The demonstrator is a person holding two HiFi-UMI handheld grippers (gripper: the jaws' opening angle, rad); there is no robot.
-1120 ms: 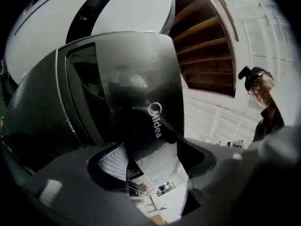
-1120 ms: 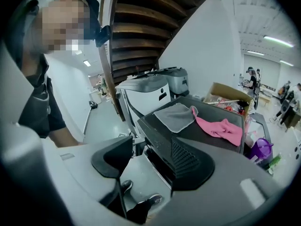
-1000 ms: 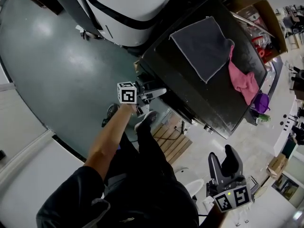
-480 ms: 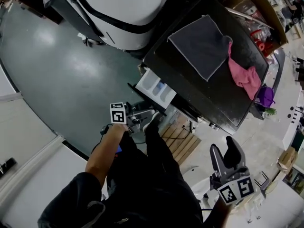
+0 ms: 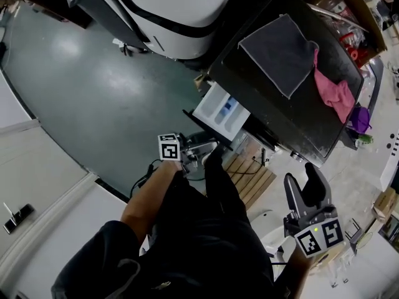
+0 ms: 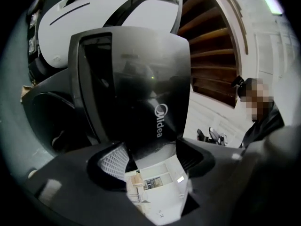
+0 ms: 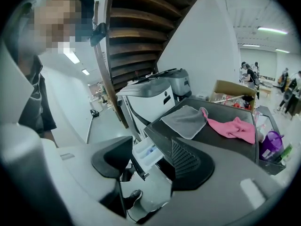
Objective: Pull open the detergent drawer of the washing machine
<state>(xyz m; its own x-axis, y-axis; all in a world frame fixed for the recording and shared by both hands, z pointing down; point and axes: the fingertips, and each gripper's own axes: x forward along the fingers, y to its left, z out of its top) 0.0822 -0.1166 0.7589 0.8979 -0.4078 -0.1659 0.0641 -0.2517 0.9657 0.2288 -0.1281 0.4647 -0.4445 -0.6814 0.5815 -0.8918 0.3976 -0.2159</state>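
The black washing machine [image 5: 274, 108] stands at the upper right of the head view. Its white detergent drawer [image 5: 223, 109] juts out of the front, with a blue insert showing. My left gripper [image 5: 209, 147] sits at the drawer's dark front panel. In the left gripper view [image 6: 151, 161] the jaws are shut on the lower edge of that glossy panel [image 6: 136, 88]. My right gripper [image 5: 305, 198] hangs low at the right, open and empty. The right gripper view [image 7: 150, 161] shows the drawer [image 7: 146, 154] beyond its spread jaws.
A grey cloth [image 5: 280, 52] and a pink cloth [image 5: 333, 86] lie on the machine's top. A white-and-black machine [image 5: 174, 11] stands at the back, a cardboard box [image 5: 349, 8] at the far right. A wooden pallet [image 5: 249, 180] lies beside my legs on the floor.
The drawer, closed one second ago, has slid out of the machine as my left gripper drew back toward me. The right gripper has stayed where it was.
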